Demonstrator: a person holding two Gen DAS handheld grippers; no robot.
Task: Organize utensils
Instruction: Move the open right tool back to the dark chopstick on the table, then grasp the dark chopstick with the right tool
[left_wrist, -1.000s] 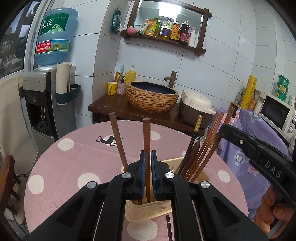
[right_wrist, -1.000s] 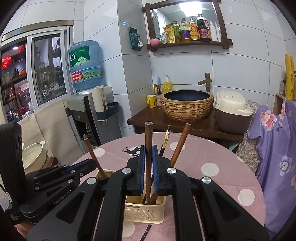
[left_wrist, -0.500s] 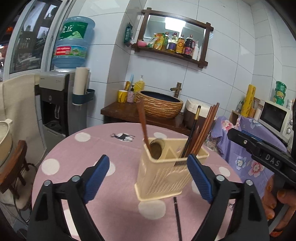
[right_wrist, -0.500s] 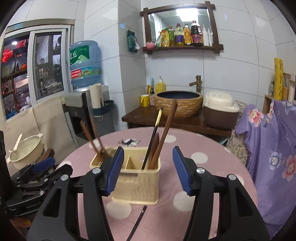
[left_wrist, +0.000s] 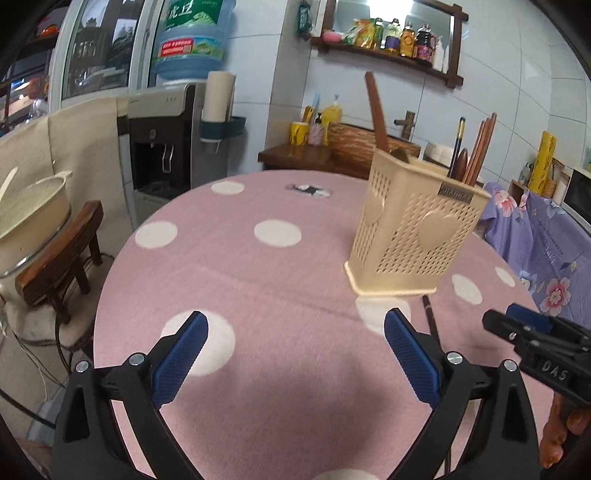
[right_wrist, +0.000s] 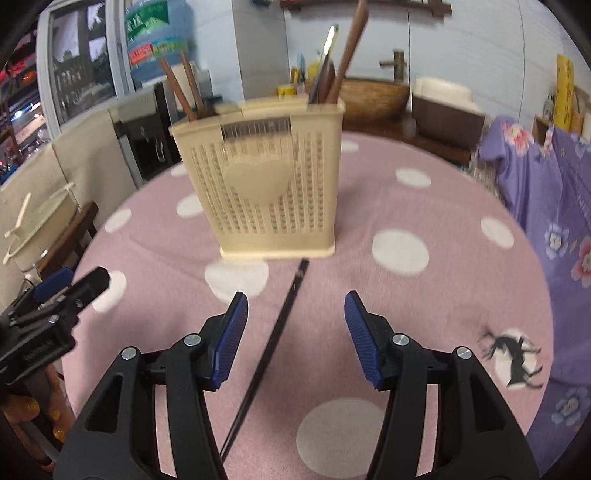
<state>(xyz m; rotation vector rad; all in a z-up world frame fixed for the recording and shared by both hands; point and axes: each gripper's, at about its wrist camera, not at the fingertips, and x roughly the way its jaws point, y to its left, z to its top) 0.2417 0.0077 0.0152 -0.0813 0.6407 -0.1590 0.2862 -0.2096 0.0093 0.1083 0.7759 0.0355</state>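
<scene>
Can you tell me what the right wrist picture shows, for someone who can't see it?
A single black chopstick lies on a pink tablecloth with white dots, between the open blue pads of the right gripper. Behind it stands a cream utensil holder with wooden utensils sticking out.

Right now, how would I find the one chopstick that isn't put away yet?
Look at the round pink tablecloth with white dots, then the cream plastic utensil holder with a heart. In front of its base lies a thin black chopstick, flat on the cloth, unlike the sticks standing in the holder.
</scene>
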